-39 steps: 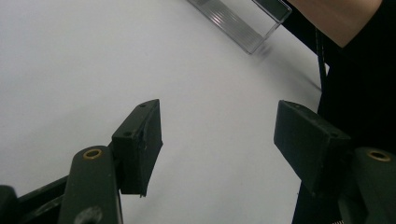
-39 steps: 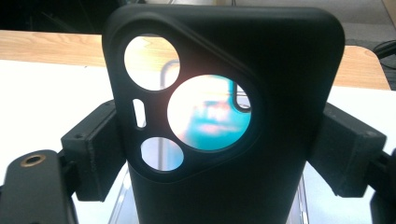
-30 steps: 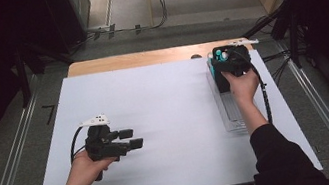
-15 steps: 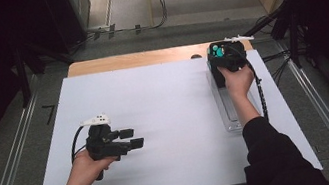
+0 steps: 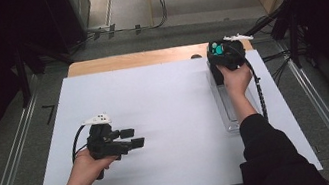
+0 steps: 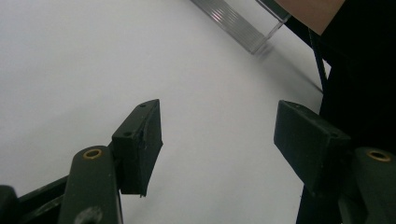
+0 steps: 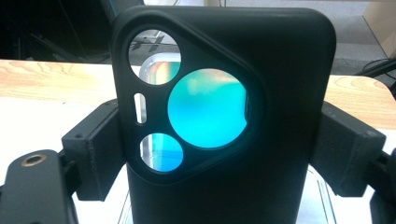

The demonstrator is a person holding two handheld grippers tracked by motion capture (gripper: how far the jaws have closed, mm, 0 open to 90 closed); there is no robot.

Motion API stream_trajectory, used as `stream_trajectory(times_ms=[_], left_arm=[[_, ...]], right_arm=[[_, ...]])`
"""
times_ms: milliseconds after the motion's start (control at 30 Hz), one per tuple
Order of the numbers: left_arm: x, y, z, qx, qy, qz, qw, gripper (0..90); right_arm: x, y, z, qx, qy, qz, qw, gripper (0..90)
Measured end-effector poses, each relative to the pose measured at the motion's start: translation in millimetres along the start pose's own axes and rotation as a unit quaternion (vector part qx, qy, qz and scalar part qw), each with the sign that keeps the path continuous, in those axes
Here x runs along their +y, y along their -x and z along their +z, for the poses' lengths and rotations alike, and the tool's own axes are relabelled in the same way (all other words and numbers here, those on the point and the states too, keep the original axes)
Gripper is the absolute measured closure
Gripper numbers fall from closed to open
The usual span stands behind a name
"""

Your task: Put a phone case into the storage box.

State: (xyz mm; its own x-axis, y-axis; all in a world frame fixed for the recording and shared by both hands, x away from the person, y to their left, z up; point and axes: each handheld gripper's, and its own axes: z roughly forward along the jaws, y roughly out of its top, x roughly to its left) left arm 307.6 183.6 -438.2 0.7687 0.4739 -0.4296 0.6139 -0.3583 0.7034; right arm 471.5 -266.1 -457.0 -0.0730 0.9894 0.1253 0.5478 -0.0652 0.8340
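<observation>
Right gripper (image 5: 219, 53) at 1 o'clock on the white table (image 5: 167, 122), jaws clamped on both side edges of a black phone case (image 7: 224, 116), held upright over the far end of a clear tray (image 5: 230, 117); camera cut-outs face its own camera. Left gripper (image 5: 132, 139) at 8 o'clock, low over bare table, jaws spread wide with nothing between them

- White board (image 5: 167, 122) covers most of the table.
- Wooden strip (image 5: 136, 59) runs along the board's far edge.
- Metal rails (image 5: 9, 174) flank the board on the floor.
- Cables (image 5: 161, 22) lie on the floor beyond the board.
</observation>
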Motion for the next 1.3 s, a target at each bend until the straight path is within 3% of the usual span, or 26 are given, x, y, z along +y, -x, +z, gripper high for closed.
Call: stream_trajectory(times_ms=[533,700,1133,1300], left_arm=[[0.0,-0.3,0.6,0.000,-0.001,-0.001,1.0000,33.0],[0.1,-0.8,0.9,0.001,0.000,-0.003,1.0000,33.0],[-0.5,-0.7,0.1,0.001,0.000,0.000,1.0000,33.0],[-0.5,-0.6,-0.2,0.001,0.001,-0.001,1.0000,33.0]], right_arm=[[-0.8,-0.9,3.7,0.002,0.008,-0.009,0.9999,10.8],[-3.2,-3.8,6.7,-0.003,0.004,-0.028,0.9996,10.4],[-7.3,0.0,11.6,0.014,-0.001,-0.023,0.9996,8.8],[-6.8,0.9,12.4,0.016,0.003,-0.019,0.9997,0.5]])
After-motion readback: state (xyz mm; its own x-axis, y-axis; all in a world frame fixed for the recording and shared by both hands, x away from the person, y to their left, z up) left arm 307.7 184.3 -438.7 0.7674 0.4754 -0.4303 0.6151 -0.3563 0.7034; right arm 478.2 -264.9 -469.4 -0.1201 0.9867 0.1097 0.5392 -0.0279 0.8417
